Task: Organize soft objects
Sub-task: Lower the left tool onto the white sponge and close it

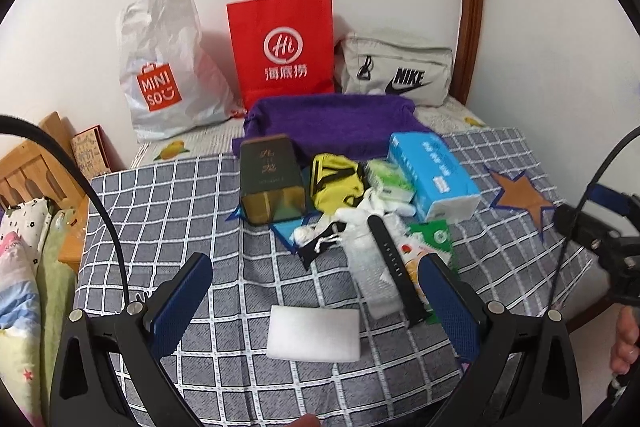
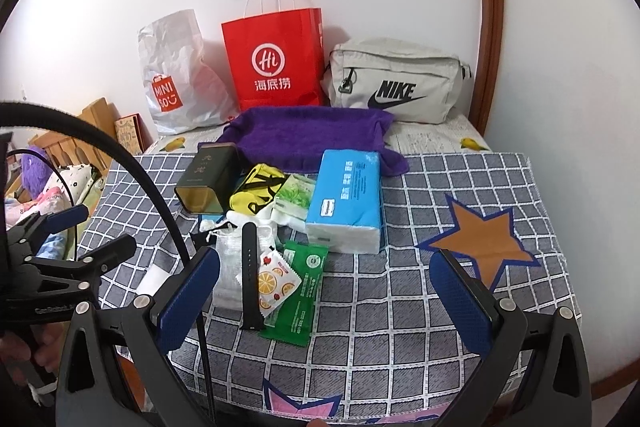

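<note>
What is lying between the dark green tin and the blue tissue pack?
A yellow pouch and a small green tissue packet lie between the dark green tin and the blue tissue pack, clearest in the right wrist view.

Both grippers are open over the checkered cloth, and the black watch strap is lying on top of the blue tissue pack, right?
Not quite. The black watch strap lies on the white mesh pouch beside the green wipes packet, apart from the blue tissue pack; the right wrist view shows this. The rest holds: the left gripper and right gripper are open over the checkered cloth.
</note>
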`<state>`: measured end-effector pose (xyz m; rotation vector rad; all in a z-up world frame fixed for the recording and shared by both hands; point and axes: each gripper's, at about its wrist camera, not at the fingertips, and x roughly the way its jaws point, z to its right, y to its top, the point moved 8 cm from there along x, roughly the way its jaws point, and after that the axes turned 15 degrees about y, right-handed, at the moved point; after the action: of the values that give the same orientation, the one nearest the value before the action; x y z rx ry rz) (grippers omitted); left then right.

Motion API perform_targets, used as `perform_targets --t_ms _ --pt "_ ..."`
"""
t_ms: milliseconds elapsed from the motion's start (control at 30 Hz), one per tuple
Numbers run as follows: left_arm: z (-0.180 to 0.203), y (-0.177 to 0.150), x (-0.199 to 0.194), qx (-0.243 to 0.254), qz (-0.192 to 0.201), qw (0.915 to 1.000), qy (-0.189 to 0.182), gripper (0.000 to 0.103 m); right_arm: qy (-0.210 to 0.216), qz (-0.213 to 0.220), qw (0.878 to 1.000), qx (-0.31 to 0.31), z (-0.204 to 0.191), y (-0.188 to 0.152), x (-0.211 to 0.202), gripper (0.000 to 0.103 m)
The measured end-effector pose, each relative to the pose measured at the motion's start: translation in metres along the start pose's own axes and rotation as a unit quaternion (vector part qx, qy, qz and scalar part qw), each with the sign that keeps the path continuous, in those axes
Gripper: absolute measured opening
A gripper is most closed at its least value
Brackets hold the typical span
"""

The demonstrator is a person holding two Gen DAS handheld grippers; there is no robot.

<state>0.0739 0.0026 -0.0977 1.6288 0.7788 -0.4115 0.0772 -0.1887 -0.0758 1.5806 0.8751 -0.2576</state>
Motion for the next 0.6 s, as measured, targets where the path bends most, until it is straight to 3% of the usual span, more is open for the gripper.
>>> perform_targets --t_ms 367,600 --pt "0.013 -0.036 0.047 0.071 -0.05 0.9962 -0.001 0.103 0.002 -0.022 1.0 0.0 0.001 -0.012 0.021 0.103" --pt "0.018 -0.059 0.068 0.067 -0.086 0.9939 -0.017 0.103 0.005 -0.045 0.999 -0.005 -0.003 -0.022 0.039 0.103"
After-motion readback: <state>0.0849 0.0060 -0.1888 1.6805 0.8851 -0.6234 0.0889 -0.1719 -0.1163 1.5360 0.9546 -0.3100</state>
